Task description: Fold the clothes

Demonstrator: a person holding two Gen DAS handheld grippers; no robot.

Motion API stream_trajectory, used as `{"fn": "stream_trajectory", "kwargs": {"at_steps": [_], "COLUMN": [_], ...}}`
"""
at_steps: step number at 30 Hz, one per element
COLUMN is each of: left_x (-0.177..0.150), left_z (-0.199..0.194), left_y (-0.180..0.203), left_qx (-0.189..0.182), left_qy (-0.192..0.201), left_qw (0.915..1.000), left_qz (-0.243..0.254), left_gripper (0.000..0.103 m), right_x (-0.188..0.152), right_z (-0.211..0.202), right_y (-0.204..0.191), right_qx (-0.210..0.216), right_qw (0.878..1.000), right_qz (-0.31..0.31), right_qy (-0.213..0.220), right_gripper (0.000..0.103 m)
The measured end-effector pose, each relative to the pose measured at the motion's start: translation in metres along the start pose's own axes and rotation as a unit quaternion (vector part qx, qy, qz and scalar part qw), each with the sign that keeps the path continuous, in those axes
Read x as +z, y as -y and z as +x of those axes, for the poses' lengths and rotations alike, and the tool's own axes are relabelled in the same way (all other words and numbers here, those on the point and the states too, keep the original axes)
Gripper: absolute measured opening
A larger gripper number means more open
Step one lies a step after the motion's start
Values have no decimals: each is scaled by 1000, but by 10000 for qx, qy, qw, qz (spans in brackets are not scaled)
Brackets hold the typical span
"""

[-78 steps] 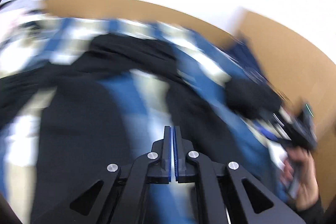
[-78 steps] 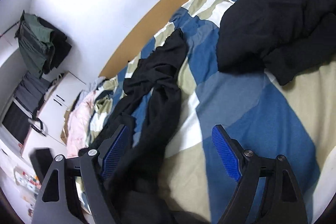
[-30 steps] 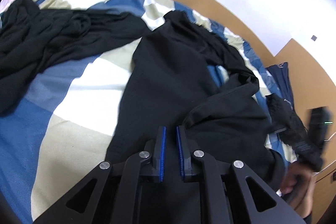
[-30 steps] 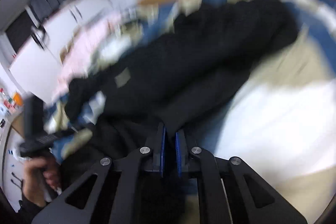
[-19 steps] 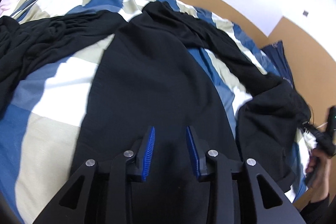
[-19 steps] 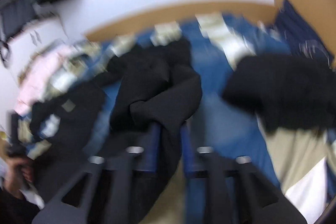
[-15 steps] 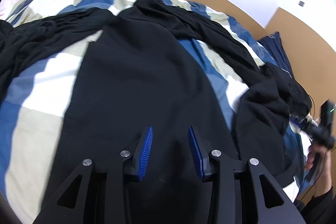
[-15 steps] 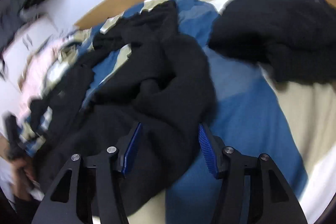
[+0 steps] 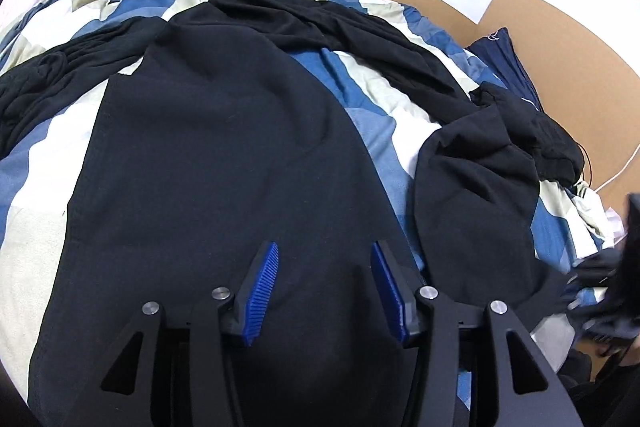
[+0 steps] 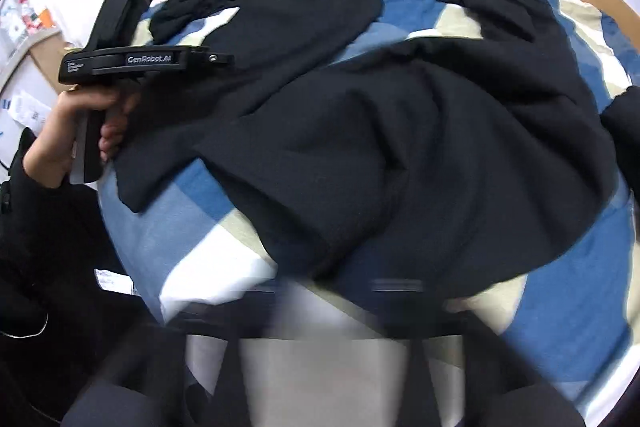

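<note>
The big black garment (image 9: 224,163) lies spread fairly flat on the bed (image 9: 372,99), straight ahead of the left tool (image 9: 324,283) and running under it. That tool stands wide open with nothing between its blue pads. One part of the garment lies bunched in soft folds right in front of the right tool (image 10: 344,307). That tool is a blur in its own view, so I cannot tell how far open it is or whether it has any cloth. Off to the left tool's left lies 1 more crumpled black piece (image 9: 44,83). I see no neat fold anywhere: the garment looks laid out, with the folding, by my reckoning, mostly left to do.
</note>
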State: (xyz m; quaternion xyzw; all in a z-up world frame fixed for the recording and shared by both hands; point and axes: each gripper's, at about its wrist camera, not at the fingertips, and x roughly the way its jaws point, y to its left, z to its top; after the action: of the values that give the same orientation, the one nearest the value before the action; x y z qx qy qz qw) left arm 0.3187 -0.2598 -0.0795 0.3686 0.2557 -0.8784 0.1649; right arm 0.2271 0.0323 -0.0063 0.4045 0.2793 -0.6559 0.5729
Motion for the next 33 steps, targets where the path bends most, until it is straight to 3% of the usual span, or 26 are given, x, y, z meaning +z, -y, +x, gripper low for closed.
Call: {"fn": "stream_trajectory", "kwargs": {"at_steps": [4,6,7,8,10,11,13,15,16,18,20,21,22,23,24,25,28,30,31,32,33], "left_x": [2,4,5,5,6,5,5,6,7,8,9,9,10,10,10,11,16,19,21,21,21], "left_z": [-9,-12,-13,-13,-12,-11,-11,-11,-11,-10,-11,-11,-12,-13,-13,-14,-22,-29,-32,-34,-35], "left_y": [-4,-3,-2,0,2,3,4,5,3,0,-3,-4,-5,-6,-8,-11,-18,-17,-16,-16,-15], "left_qx": [-29,-79,-112,-132,-183,-205,-202,-169,-163,-175,-198,-204,-194,-172,-150,-133,-300,-300,-302,-318,-358], "left_qy": [74,103,109,107,84,70,70,88,87,86,87,90,91,90,84,73,73,184,232,241,235], "left_qw": [10000,9999,9999,9999,9998,9998,9998,9998,9998,9998,9997,9997,9997,9998,9998,9998,9992,9991,9991,9990,9989], "left_qz": [-36,-17,-8,-7,-16,-24,-5,19,-10,-85,-119,-114,-94,-84,-82,-109,-256,-215,-195,-187,-204], "left_gripper": [50,52,52,53,53,53,53,54,54,54,54,54,54,54,54,54,54,56,59,60,60], "right_x": [-5,-12,-17,-27,-51,-57,-49,-17,3,42,78,91,101,111,118,121,133,135,131,127,123], "right_z": [-105,-122,-109,-87,-47,-43,-53,-76,-75,-72,-63,-54,-32,-10,12,34,66,82,81,79,77], "right_y": [15,16,14,9,-10,-18,-15,7,19,42,75,92,107,123,136,140,100,70,75,80,84], "right_qx": [-493,-642,-613,-466,-2,61,217,180,-161,-810,-1345,-1660,-1954,-2245,-2408,-2132,-1294,-597,-618,-640,-661], "right_qw": [9929,9958,9978,9955,9821,9795,9881,9976,9968,9882,9767,9712,9674,9618,9567,9592,9810,9894,9878,9859,9838], "right_qz": [373,357,255,154,-303,-450,-211,561,784,1176,1350,1418,1474,1528,1633,1841,1444,1297,1390,1483,1576], "right_qy": [1016,546,-49,-808,-1861,-1965,-1507,-371,-47,561,984,953,651,349,38,-229,-59,245,345,445,545], "right_gripper": [7,12,24,46,51,51,51,68,84,85,85,85,84,50,9,3,5,23,61,80,81]}}
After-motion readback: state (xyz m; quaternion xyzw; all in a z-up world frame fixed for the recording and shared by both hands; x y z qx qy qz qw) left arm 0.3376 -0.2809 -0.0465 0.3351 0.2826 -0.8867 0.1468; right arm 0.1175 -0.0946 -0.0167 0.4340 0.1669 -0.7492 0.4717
